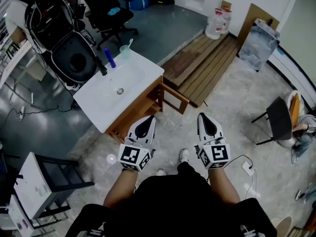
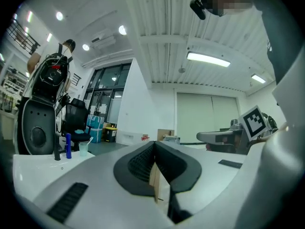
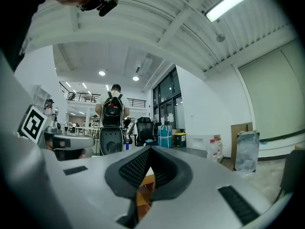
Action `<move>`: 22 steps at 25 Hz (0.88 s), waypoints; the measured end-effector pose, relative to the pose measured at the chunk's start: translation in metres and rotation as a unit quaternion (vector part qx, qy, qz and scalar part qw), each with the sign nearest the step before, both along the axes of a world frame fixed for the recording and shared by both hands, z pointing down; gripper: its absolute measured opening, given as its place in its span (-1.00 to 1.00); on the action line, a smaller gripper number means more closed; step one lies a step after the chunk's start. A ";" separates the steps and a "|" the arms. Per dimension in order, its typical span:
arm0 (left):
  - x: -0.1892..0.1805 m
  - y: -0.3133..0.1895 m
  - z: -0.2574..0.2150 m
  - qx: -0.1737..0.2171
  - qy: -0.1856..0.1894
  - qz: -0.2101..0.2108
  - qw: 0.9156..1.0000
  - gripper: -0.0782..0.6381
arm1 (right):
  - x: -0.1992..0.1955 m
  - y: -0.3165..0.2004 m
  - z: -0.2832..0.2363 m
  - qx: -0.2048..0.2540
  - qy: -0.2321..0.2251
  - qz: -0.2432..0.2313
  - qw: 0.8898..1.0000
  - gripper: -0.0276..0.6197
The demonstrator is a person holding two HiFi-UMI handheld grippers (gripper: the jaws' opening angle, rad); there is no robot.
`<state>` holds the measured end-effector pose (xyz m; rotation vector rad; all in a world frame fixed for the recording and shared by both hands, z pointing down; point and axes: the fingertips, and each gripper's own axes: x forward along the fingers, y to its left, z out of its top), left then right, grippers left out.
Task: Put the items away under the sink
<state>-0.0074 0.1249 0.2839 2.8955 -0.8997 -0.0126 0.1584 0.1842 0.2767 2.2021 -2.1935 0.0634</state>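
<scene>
Grey speckled floor fills most of the head view, with one white sink (image 1: 98, 102) on a wooden cabinet (image 1: 139, 111) left of centre. The cabinet's single door (image 1: 174, 98) stands open toward the frame's middle. On the sink's upper edge stand one blue bottle (image 1: 109, 58), one pale cup (image 1: 125, 51) with a toothbrush in it, and one black tap (image 1: 100, 66), all close together. Two water jugs (image 1: 216, 22) sit by the wall at the upper right.

Two grippers are held level at lower centre, well apart from the bottle and cup. The left gripper (image 1: 149, 118) has its fingers (image 2: 137, 163) pressed together on nothing. The right gripper (image 1: 203, 116) likewise has its fingers (image 3: 131, 168) closed and empty.
</scene>
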 end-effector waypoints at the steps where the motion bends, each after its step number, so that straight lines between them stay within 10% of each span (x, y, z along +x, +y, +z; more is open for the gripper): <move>1: 0.002 -0.003 -0.002 0.003 0.001 -0.001 1.000 -0.72 | 0.003 -0.006 -0.001 0.003 -0.002 -0.002 1.000 -0.88; 22: 0.030 -0.192 0.043 -0.045 -0.071 -0.209 0.974 -0.72 | 0.049 -0.245 0.039 -0.022 -0.037 -0.159 0.986 -0.88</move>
